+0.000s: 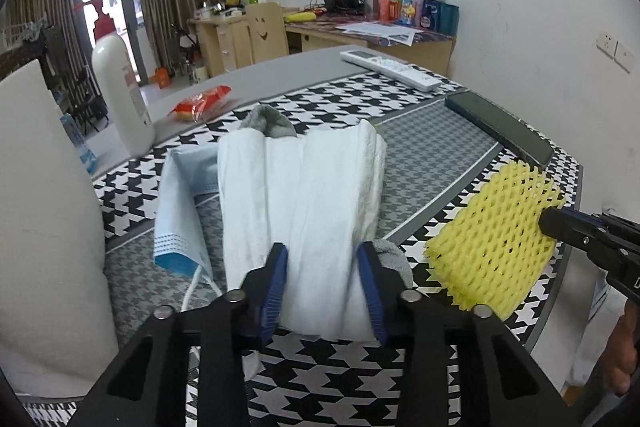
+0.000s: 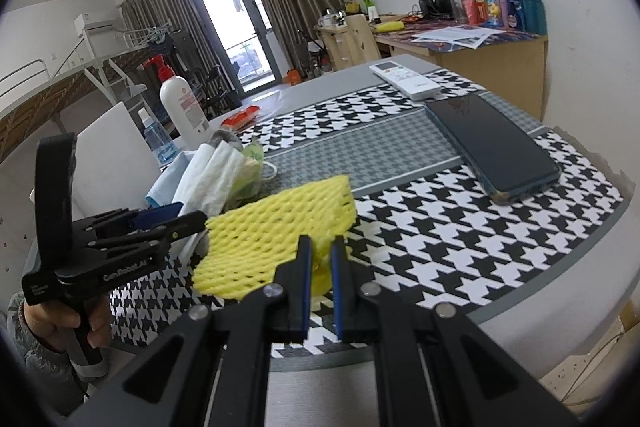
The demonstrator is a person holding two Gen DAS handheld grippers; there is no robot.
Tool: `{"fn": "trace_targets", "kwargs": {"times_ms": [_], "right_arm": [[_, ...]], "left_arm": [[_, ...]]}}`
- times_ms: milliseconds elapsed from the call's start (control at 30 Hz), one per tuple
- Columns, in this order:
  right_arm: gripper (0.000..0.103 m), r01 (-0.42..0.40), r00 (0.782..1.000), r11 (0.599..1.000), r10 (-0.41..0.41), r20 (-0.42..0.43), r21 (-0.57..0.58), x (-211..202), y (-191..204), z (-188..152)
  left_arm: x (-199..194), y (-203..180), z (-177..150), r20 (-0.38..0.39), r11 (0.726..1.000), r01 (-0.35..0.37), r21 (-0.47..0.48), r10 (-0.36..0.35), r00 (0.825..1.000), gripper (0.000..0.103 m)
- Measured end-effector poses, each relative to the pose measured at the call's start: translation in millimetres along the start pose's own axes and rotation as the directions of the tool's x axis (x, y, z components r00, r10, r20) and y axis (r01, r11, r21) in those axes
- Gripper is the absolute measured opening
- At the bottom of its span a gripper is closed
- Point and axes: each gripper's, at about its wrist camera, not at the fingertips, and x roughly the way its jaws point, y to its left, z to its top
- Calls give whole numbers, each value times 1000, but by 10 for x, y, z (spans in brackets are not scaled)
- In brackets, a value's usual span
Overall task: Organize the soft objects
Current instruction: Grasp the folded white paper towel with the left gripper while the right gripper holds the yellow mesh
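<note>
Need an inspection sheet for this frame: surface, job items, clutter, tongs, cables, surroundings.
Surface: round table with a houndstooth mat.
Job's things: white cloth over a grey sock; blue face mask beside it; yellow foam net held above the mat.
Clutter: phone, remote, lotion bottle, red snack packet.
Tongs: left tongs shut on the cloth; right tongs shut on the net.
Cables: nothing seen on the table.
Surroundings: cluttered desk, curtains, balcony door.
</note>
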Motion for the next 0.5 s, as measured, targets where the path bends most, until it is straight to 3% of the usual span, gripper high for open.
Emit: {"fn": "trace_targets", "kwargs": {"times_ms": [267, 500], "right_arm": [[11, -9, 1000, 1000, 9, 1, -8, -4, 45, 2], [11, -10, 1000, 1000, 10, 15, -22, -48, 123, 36]], "left_arm": [[-43, 52, 6, 4, 999, 24, -23, -24, 1000, 7], [-317, 100, 11, 77, 1000, 16, -22, -14, 997, 5]]}}
